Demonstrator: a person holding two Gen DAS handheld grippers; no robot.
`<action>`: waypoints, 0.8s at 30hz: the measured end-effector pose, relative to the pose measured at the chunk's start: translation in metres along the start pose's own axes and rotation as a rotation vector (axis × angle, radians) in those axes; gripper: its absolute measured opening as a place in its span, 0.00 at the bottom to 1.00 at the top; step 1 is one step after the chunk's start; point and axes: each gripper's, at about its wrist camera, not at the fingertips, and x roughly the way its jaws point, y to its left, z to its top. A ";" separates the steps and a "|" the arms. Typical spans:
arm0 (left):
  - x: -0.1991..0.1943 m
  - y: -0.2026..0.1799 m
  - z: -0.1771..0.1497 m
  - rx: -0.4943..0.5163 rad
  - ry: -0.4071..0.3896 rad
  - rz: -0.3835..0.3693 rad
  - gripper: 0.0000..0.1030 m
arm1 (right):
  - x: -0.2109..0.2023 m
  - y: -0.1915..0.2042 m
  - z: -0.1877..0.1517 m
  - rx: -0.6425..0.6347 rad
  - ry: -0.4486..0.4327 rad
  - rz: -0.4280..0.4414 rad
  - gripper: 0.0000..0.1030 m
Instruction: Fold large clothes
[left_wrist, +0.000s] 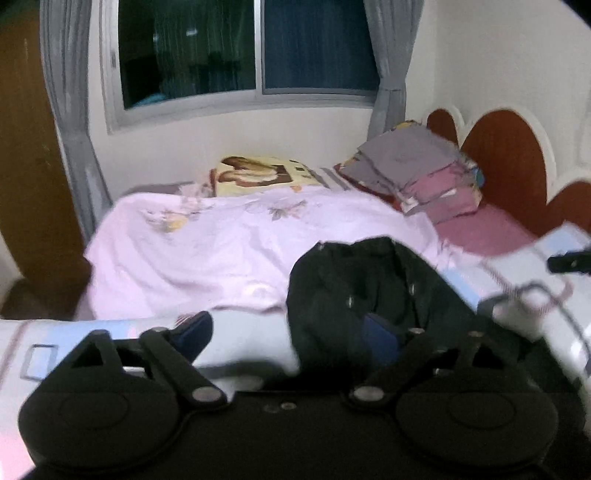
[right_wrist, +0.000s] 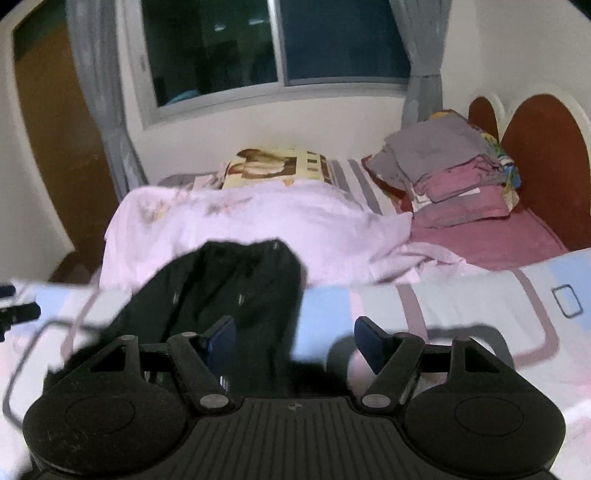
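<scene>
The left gripper (left_wrist: 291, 338) stands wide, holding nothing, its right pad against the dark garment's edge. The right gripper (right_wrist: 295, 341) is also spread wide and empty, its left pad over the cloth. The black garment (left_wrist: 354, 288) lies bunched low in the frame's centre on the patterned bedsheet (right_wrist: 461, 306), not yet laid flat. Beyond it a pink sheet (left_wrist: 207, 251) is rumpled mid-frame, and a stack of folded cloths (right_wrist: 454, 177) sits at upper right. Judging by this, the folding of this piece has barely begun.
</scene>
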 end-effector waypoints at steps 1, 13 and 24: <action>0.013 0.004 0.006 -0.008 0.013 0.000 0.80 | 0.010 -0.005 0.008 0.026 0.008 0.009 0.69; 0.158 0.025 0.001 -0.172 0.211 -0.057 0.80 | 0.154 -0.059 0.009 0.186 0.077 0.161 0.69; 0.199 0.046 -0.008 -0.327 0.242 -0.132 0.71 | 0.197 -0.078 -0.007 0.264 0.135 0.296 0.54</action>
